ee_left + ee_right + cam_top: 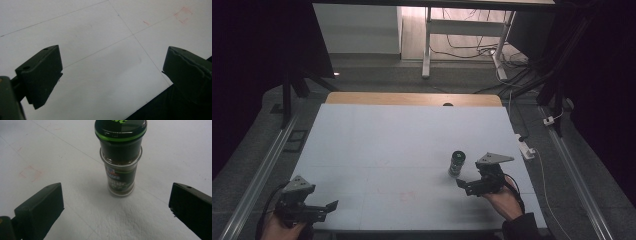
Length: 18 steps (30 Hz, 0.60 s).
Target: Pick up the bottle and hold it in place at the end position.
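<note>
A dim room surrounds a white table (377, 145) that takes up the middle of the high view, with a wooden strip (412, 98) along its far edge and desk legs and cables on the floor behind.

At the lower left of the high view, the left gripper (330, 207) sits over the table's near corner in a hand (279, 227). In the left gripper view its two black jaws stand wide apart, with nothing between them but bare white surface crossed by thin lines and a faint red square mark (183, 15) at the upper right.

At the lower right of the high view, the right gripper (463, 185) is likewise spread wide and grips nothing. Just beyond its jaws stands a spice jar (120, 157), upright on the table and apart from both jaws. It has clear glass, a dark cap with a bright green ring, brownish contents and a small printed label.
</note>
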Available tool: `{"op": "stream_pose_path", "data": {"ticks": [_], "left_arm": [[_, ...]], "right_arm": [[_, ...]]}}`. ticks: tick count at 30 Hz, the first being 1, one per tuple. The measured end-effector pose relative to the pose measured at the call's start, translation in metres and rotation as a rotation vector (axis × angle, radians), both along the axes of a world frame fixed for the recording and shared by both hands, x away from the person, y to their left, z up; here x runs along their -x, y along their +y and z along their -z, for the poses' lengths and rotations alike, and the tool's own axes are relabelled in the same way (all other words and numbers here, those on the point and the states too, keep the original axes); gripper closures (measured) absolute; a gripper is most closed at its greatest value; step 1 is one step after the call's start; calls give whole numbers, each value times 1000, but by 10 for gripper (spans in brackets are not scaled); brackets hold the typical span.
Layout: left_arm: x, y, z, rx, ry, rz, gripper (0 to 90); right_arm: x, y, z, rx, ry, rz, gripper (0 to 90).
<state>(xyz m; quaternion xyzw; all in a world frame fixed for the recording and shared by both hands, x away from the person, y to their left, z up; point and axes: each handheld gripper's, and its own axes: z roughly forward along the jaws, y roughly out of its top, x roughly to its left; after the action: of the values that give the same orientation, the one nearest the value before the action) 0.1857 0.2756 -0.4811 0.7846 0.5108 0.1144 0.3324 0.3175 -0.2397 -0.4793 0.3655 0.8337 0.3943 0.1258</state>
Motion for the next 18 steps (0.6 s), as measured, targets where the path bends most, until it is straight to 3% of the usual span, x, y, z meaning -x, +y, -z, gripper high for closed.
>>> {"op": "stream_pose_path", "data": {"ticks": [8,18], "left_arm": [[0,0,0,0,1,0,39],[0,0,0,-1,0,4,39]], "right_arm": [[-15,6,10,13,24,-4,0],[-29,15,21,54,16,-36,0]]}}
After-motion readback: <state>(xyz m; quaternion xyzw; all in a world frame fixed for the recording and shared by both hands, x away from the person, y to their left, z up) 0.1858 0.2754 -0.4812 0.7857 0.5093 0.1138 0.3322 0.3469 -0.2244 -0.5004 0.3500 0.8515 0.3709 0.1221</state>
